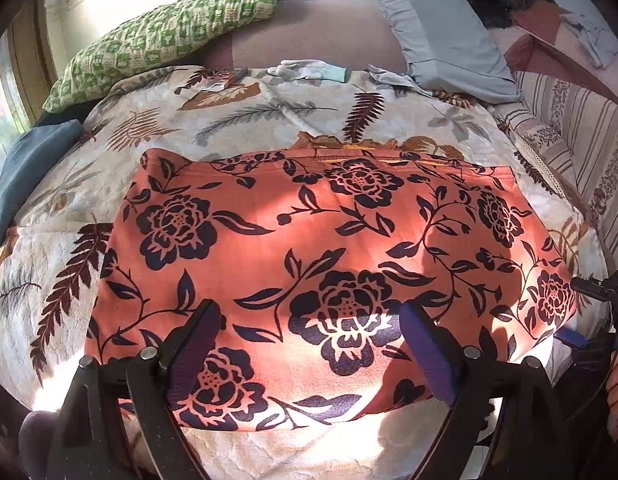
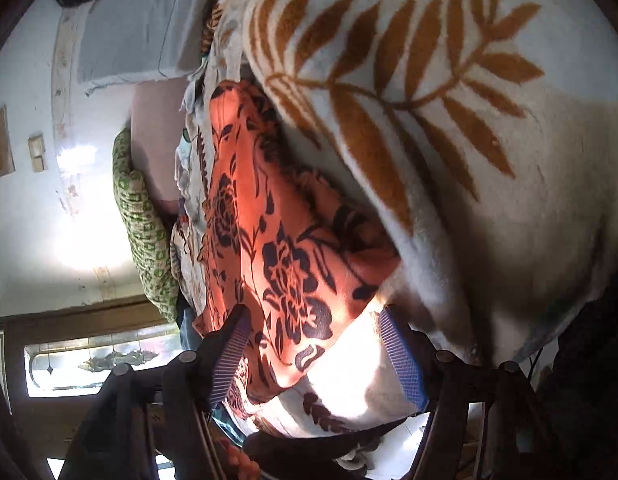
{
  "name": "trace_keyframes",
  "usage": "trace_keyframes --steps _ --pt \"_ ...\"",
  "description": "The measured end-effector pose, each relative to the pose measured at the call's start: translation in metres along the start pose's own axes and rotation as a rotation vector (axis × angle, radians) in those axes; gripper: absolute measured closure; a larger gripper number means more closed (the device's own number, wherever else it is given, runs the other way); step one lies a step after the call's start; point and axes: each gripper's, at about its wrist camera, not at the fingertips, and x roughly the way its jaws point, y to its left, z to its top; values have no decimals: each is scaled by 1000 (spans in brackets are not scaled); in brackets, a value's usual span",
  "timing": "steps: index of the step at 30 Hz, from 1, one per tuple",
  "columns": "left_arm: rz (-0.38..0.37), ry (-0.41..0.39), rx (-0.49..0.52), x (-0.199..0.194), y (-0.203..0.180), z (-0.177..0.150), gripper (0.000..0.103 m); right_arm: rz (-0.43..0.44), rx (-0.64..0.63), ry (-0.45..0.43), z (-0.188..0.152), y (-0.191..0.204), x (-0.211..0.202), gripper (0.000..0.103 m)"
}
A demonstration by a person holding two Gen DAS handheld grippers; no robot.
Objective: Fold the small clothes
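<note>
**Orange floral garment spread on the bed, both claws open**

On the bed, over a leaf-patterned blanket (image 1: 269, 104), lies the orange floral garment (image 1: 309, 232), spread nearly flat, with its stitched band along the far edge and its near edge towards the person. A green checked pillow (image 1: 165, 36) and a grey pillow (image 1: 441, 28) sit well beyond it.

By its look the cloth is thin, light and limp. It should drape and slide easily over the fleecy blanket, so a pinch in the middle would likely only bunch it. The better hold, I judge, is at a corner or along a hemmed edge, where the doubled fabric gives the pads something to bite on.

The left claw (image 1: 309, 352) hangs over the near part of the garment with its jaws spread wide; nothing is gripped between the pads. The right claw (image 2: 313, 356), rolled onto its side at the garment's right-hand corner, is also parted. That corner lies between its fingers, yet the pads do not press on it, so it has no hold.
</note>
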Motion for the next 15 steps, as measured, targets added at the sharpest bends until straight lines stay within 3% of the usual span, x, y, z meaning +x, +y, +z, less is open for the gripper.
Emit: trace_keyframes --steps 2,5,6,7,9,12,14,15 --pt "0 0 -25 0 5 0 12 25 24 -45 4 2 -4 32" --pt "-8 8 -30 4 4 2 12 -28 -92 -102 12 18 -6 32" --pt "-6 8 -16 5 1 2 12 -39 -64 -103 15 13 -4 37" --pt "2 5 2 5 -4 1 12 -33 -35 -107 17 9 -3 49" --pt "11 -4 29 6 -11 2 12 -46 -67 -108 14 15 -5 63" --pt "2 -26 34 6 -18 9 12 -53 -152 -77 11 26 -1 63" --pt "13 -46 40 7 -21 12 12 -102 -144 -52 13 23 6 52" --pt "25 -45 49 10 -23 13 12 -71 -125 -59 13 20 6 43"
